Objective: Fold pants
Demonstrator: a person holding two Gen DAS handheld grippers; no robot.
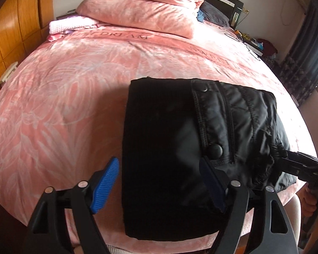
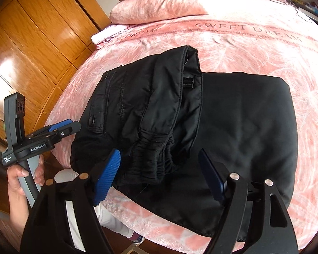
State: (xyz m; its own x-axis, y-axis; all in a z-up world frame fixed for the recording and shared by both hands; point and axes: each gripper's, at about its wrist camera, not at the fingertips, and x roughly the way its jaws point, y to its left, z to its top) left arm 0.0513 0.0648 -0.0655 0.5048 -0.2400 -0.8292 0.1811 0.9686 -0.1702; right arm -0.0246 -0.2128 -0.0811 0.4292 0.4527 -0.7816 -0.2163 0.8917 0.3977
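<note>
Black pants [image 1: 180, 144] lie folded in a thick bundle on the pink bed, near its front edge; they also show in the right wrist view [image 2: 233, 127]. The elastic cuffs [image 2: 156, 154] lie on top at the near side. My left gripper [image 1: 159, 186] is open, its blue pads spread over the bundle's near edge, holding nothing. My right gripper [image 2: 159, 173] is open, its pads either side of the cuffs. The left gripper also shows in the right wrist view [image 2: 63, 129], at the bundle's left side. The right gripper's tip shows in the left wrist view [image 1: 296, 163] beside the cuffs.
The pink bedspread [image 1: 74, 84] covers a large bed. Stacked pink pillows [image 1: 148, 6] and a white folded cloth [image 1: 70, 24] lie at the head. A wooden wardrobe [image 2: 31, 42] stands along the left side. A cluttered nightstand [image 1: 256, 44] is at the far right.
</note>
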